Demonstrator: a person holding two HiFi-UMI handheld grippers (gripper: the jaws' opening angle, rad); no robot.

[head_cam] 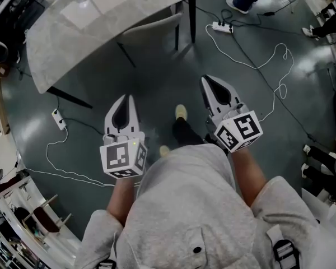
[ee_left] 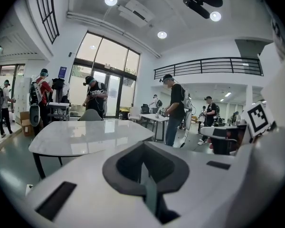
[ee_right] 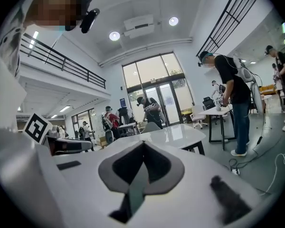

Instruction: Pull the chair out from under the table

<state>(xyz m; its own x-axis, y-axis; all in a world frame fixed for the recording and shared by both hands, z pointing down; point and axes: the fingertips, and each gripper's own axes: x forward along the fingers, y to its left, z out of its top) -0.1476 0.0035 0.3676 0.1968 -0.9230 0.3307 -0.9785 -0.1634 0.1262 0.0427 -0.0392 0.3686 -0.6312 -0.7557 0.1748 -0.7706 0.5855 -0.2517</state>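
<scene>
Progress on the pull is nil, as far as the views show: the chair sits tucked under the bench, only its pale seat and dark legs showing below the bench's near edge. It lies well ahead of both tools, roughly on the line between them, and neither tool touches it. Everything is left to do: close the gap, take hold of the chair and draw it back toward the person. The left tool is held out in front of the body at about waist height, pointing forward and slightly down toward the bench, its jaws pressed together with nothing between them. The right tool is held alongside it, a little further forward, tipped toward the same bench, also closed and empty. Bare floor lies between the tool tips and the chair, with a white cable trailing off to the right of the right tool.
</scene>
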